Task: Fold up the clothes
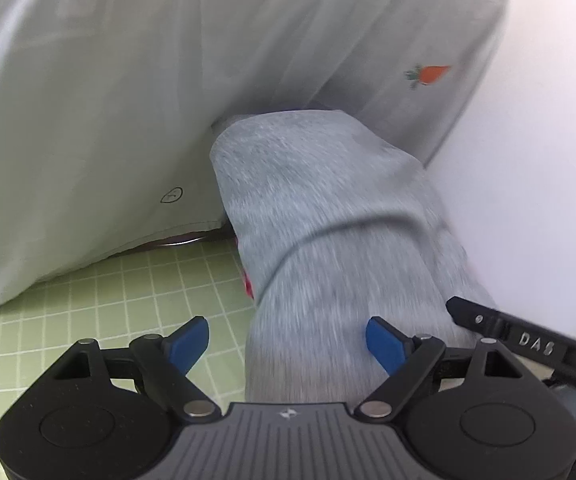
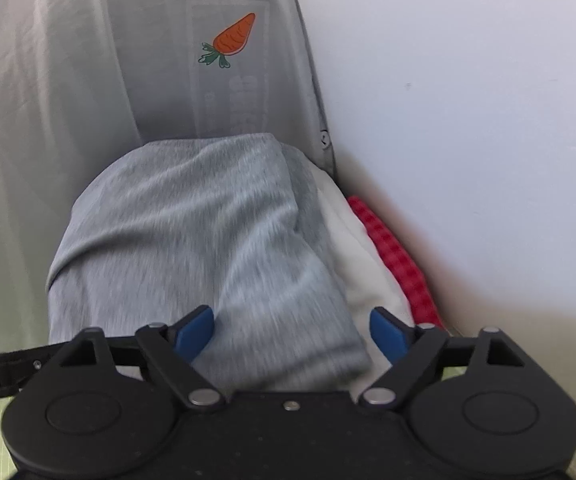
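Note:
A folded heather-grey garment [image 1: 328,232] lies on a stack at the back of the table; it also shows in the right wrist view [image 2: 207,248]. My left gripper [image 1: 288,340] is open, its blue pads either side of the garment's near end. My right gripper [image 2: 292,336] is open over the same garment's near edge. Under the grey garment lie a white piece [image 2: 368,272] and a red checked piece [image 2: 392,252]. Part of the right gripper [image 1: 528,340] shows at the right of the left wrist view.
A pale grey fabric box with a carrot print [image 2: 231,40] stands right behind the stack; it also shows in the left wrist view [image 1: 428,74]. A white wall [image 2: 468,120] is on the right. The green gridded mat [image 1: 107,300] covers the table at left.

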A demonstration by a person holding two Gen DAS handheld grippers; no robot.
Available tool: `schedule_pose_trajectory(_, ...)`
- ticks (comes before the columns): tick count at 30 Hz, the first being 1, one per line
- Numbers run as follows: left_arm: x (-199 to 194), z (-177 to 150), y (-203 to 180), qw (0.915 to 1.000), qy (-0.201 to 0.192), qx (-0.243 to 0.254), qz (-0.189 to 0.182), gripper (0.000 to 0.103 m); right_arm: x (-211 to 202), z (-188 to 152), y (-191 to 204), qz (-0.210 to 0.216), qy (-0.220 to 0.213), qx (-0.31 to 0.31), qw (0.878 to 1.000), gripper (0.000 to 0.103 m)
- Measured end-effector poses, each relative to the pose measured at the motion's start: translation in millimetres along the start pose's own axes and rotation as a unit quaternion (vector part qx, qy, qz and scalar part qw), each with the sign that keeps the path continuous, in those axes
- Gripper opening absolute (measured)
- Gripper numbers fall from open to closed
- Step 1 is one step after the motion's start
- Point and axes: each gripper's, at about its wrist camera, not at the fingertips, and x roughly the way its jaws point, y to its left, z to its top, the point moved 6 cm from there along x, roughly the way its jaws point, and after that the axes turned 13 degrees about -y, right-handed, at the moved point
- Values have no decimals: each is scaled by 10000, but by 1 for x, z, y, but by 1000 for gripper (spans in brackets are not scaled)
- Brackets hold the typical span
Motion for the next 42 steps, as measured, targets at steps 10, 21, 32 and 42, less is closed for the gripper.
schedule_pose_trajectory(10, -107, -35, -6, 9993, -362, 82, -82, 96, -103, -9, 15, 3, -340, -589, 9977, 103)
schedule_pose_trajectory(21, -211, -75, -16, 9966, -713, 291, -306, 103, -210, -47, 35, 34, -244, -636, 9977, 103)
schedule_pose_trajectory(32, -259, -116, -19, 9964, -420, 697, -243, 103, -273, -89, 35, -29, 42, -545, 9985, 103)
schedule_pose_trajectory(42, -275, -120, -20, 9949, -534, 785, -333, 103, -292, -97, 33, -93, 33, -462, 9989, 103)
